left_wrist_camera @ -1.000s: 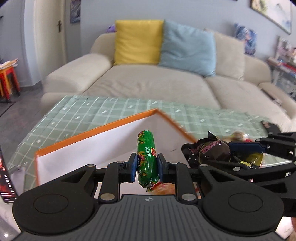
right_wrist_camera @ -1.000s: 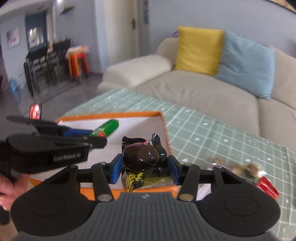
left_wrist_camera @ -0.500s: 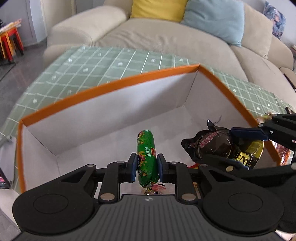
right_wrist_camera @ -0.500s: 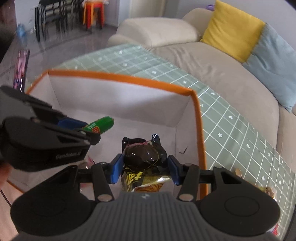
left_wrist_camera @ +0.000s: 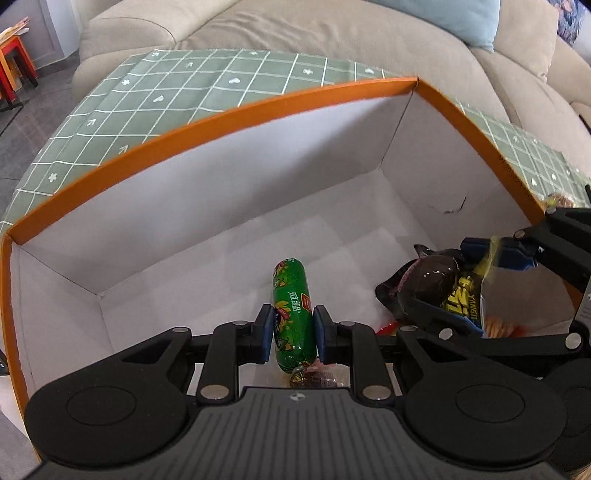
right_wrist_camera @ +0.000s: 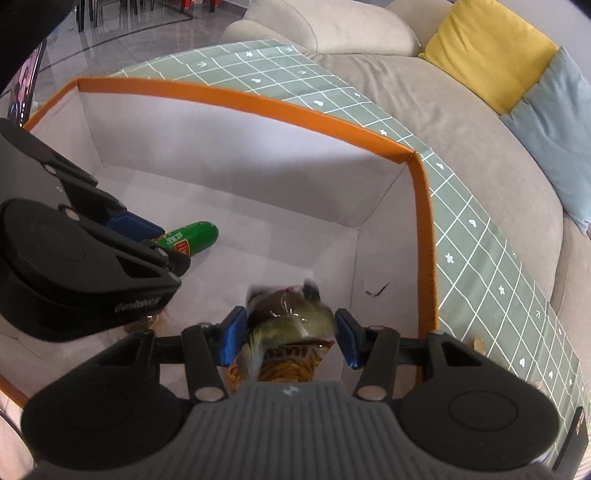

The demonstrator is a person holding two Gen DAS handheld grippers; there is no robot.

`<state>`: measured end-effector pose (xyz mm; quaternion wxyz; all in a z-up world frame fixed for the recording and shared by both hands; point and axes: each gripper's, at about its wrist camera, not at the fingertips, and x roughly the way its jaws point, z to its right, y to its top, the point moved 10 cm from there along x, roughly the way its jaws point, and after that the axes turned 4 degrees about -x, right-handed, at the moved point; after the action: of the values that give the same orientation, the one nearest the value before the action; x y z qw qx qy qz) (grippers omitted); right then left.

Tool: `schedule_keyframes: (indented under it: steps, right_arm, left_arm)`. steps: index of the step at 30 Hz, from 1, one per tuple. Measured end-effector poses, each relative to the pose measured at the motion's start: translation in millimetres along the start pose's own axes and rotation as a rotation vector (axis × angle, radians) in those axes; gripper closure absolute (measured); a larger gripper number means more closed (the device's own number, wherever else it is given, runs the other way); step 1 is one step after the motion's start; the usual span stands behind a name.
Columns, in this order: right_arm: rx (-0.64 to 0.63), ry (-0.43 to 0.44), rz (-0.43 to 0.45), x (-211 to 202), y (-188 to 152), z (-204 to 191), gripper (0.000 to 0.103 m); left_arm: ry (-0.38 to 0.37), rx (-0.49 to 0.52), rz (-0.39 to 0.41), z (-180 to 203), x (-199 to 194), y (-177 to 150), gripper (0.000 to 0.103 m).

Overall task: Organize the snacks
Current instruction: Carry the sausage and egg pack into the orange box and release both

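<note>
A white box with an orange rim (left_wrist_camera: 258, 105) (right_wrist_camera: 258, 99) stands on the green checked cloth. Both grippers reach down into it. My left gripper (left_wrist_camera: 293, 328) (right_wrist_camera: 147, 240) is shut on a green sausage stick (left_wrist_camera: 291, 306) (right_wrist_camera: 192, 236), held just above the box floor. To its right, my right gripper (right_wrist_camera: 290, 332) (left_wrist_camera: 476, 284) is shut on a black and yellow snack packet (right_wrist_camera: 288, 314) (left_wrist_camera: 432, 280), which looks blurred in the right wrist view. Under that packet lies a bag of orange snack sticks (right_wrist_camera: 284, 369) on the box floor.
Green checked cloth (left_wrist_camera: 184, 85) (right_wrist_camera: 480, 240) covers the table around the box. A beige sofa (left_wrist_camera: 332, 29) stands behind with a yellow cushion (right_wrist_camera: 487, 48) and a blue cushion (right_wrist_camera: 554, 122). A loose snack (left_wrist_camera: 561, 201) lies outside the box's right wall. More wrappers (left_wrist_camera: 314, 376) lie under the left gripper.
Both grippers have tipped downward and sunk from above the rim into the box. Each keeps hold of its snack. The sofa has slid out of most of the view.
</note>
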<state>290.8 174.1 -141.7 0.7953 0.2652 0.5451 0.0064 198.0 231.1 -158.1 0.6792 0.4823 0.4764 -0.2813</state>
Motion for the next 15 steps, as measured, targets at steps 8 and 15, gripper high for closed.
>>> schedule_keyframes:
  steps: [8,15]
  right_arm:
    - [0.001,-0.022,0.022,-8.1,4.8,1.0,0.051]
    - [-0.014,-0.055,0.074,-31.0,8.0,3.8,0.041]
  left_arm:
    - [0.026,0.002,0.016,-3.8,-3.3,0.9,0.078]
    - [0.047,0.003,0.078,-5.3,-23.7,7.9,0.054]
